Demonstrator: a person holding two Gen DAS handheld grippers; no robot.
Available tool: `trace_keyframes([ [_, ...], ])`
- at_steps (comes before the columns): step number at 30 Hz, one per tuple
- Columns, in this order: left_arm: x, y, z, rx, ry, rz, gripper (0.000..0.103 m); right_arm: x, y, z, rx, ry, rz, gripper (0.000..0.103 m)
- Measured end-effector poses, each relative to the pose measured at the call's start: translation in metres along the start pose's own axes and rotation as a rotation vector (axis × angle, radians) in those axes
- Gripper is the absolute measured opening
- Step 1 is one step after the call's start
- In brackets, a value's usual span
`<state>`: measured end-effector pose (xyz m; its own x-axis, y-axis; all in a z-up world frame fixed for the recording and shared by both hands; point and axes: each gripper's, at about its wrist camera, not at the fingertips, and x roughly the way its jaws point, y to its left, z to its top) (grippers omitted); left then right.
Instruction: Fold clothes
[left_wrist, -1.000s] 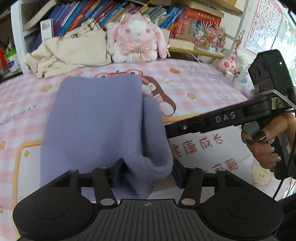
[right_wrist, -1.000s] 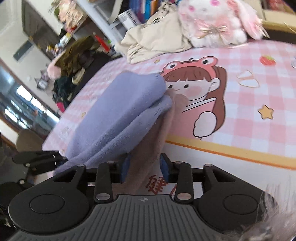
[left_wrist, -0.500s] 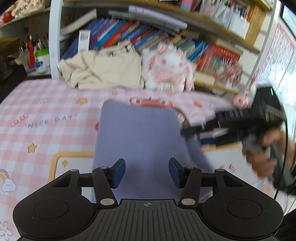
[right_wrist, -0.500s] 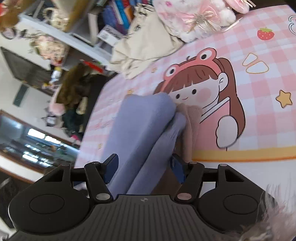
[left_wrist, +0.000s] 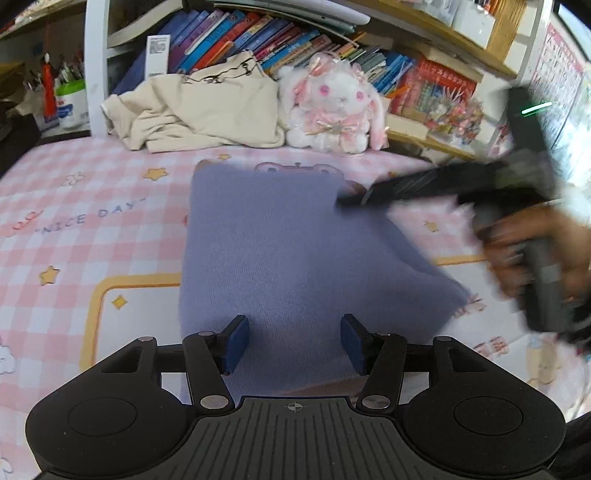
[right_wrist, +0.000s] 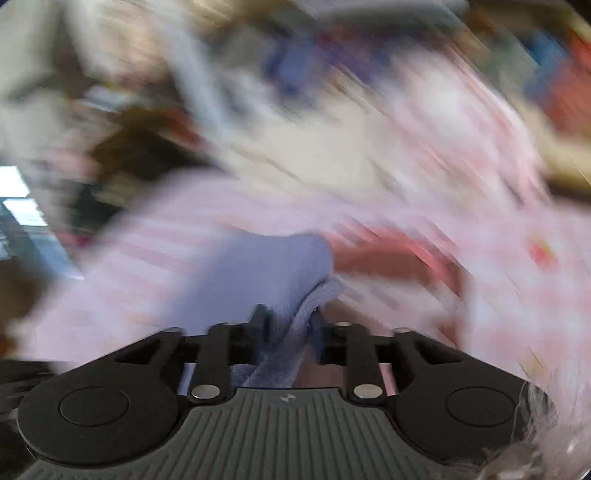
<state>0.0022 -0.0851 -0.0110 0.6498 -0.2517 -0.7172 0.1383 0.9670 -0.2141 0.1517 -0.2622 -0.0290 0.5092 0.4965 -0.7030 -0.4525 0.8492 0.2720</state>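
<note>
A purple sweater (left_wrist: 288, 258) lies folded and flat on a pink checked sheet (left_wrist: 74, 240). The sheet has stars and the words "NICE DAY" on it, off to the left of the sweater.

The left gripper (left_wrist: 293, 341) hangs just over the near edge of the sweater. Its jaws are apart, and the blue pads (left_wrist: 236, 338) do not touch the cloth. The jaws have just been opening a little more, with only flat sweater below them.

The right gripper (right_wrist: 288, 328) is at the right side of the sweater. In the left wrist view it is a dark blur (left_wrist: 436, 184), held by the person's hand (left_wrist: 532, 251), with its tip at the far right corner of the sweater. The right wrist view is very blurry, but close up you can see a bunched fold of the purple sweater (right_wrist: 266, 280) between its jaws. The jaws have just been closing, and they are clamped on that fold.

Behind the sweater, at the far edge of the sheet, a cream cloth (left_wrist: 199, 110) lies in a heap. Just to the right of the heap sits a white and pink toy bunny (left_wrist: 332, 107). Behind both of them is a shelf of books (left_wrist: 258, 40).
</note>
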Motion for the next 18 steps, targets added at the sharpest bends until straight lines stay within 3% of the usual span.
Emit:
trace_keyframes([
  [1,-0.001,0.0,0.002,0.001,0.006,-0.016,0.055,0.006,-0.006,-0.001,0.04,0.022,-0.036,0.045],
  [3,-0.015,-0.001,0.006,0.034,-0.026,-0.027,0.055,-0.009,-0.014,-0.003,0.1,-0.019,-0.011,0.047],
  [6,-0.033,0.003,0.013,0.06,-0.072,-0.042,0.055,-0.049,-0.015,-0.006,0.116,-0.052,0.016,0.058],
  [11,-0.038,0.019,0.023,0.047,-0.095,-0.056,0.055,-0.081,0.006,-0.024,0.178,0.091,0.181,0.077],
  [14,-0.026,0.017,0.025,0.083,-0.072,-0.061,0.055,-0.083,0.025,-0.039,0.224,0.146,0.18,0.077],
  [16,-0.022,0.014,0.025,0.102,-0.069,-0.081,0.055,-0.076,0.036,-0.044,0.211,0.152,0.102,0.072],
  [18,-0.018,0.011,0.025,0.113,-0.067,-0.104,0.055,-0.07,0.044,-0.048,0.19,0.147,0.037,0.035],
])
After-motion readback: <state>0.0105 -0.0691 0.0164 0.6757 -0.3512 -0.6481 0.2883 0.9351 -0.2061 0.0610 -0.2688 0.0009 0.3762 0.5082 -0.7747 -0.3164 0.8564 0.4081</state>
